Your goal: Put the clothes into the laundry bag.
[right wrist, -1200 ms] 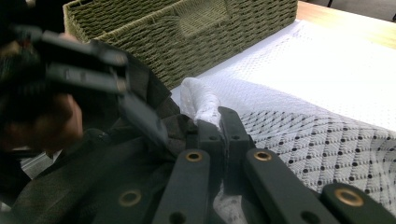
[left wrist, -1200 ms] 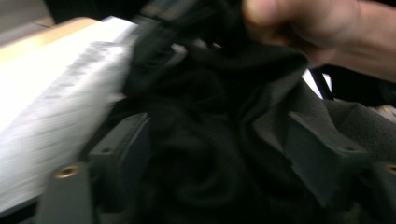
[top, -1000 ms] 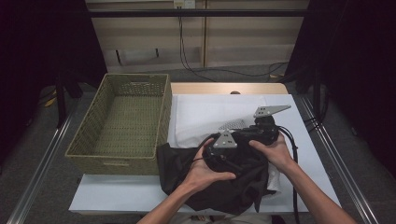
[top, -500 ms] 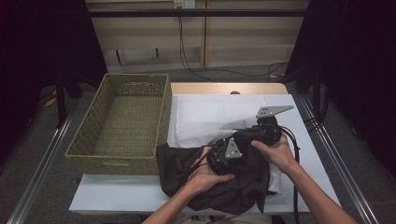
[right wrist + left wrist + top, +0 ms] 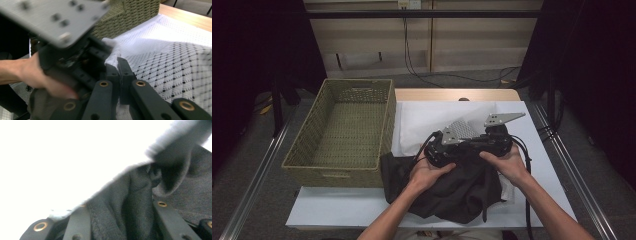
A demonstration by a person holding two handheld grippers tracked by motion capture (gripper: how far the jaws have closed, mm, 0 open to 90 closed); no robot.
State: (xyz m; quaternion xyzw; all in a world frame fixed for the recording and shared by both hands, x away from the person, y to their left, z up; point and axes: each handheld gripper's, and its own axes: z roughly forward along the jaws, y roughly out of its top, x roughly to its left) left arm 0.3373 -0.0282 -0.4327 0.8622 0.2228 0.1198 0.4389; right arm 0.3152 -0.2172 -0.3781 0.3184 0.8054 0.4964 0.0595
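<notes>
A woven rectangular wicker basket [image 5: 343, 131] stands left of both tools. The dark grey crumpled fabric garment [image 5: 452, 182] lies beneath them, a fold between the parted jaws of the left gripper [image 5: 120, 225]. The right gripper [image 5: 119, 72], jaws closed, pinches the white perforated mesh cloth [image 5: 175, 65].

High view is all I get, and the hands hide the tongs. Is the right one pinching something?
Observer: Yes. In the right gripper view, the right tongs are shut on a pinch of the white mesh cloth.
Operator: What about the left one?
Observer: In the left gripper view, the left tongs have their jaws apart, and the dark grey garment is bunched up between them.
</notes>
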